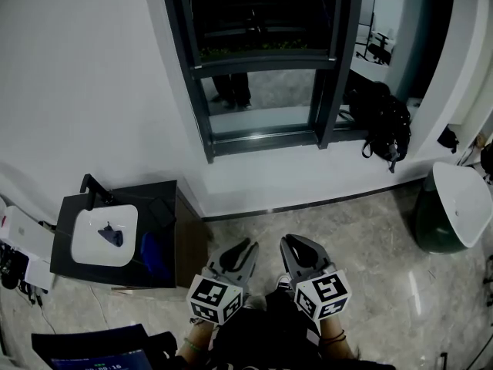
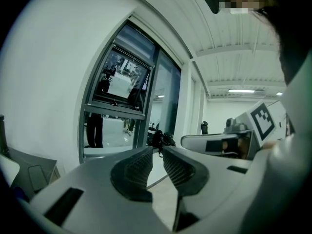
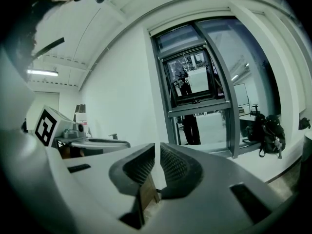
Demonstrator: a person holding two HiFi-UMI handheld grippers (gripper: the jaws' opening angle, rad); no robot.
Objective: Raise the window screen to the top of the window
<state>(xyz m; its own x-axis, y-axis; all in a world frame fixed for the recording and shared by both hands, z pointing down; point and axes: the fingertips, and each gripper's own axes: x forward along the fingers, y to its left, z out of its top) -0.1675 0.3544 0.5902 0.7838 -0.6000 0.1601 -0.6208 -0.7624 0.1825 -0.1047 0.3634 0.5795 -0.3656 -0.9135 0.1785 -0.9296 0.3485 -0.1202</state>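
Both of your grippers sat low in front of you, side by side and well short of the wall. Your left gripper point(image 1: 240, 247) had its jaws pressed together with nothing between them. Your right gripper point(image 1: 291, 245) was clenched the same way, also empty. Ahead of them the dark-framed window point(image 1: 206, 122) stood in the white wall. The window screen point(image 1: 262, 25) covered its upper part, and its bottom bar crossed partway up. A black basin cabinet point(image 1: 158, 199) stood to your left, and a black backpack point(image 1: 383, 118) rested by the window's right corner.
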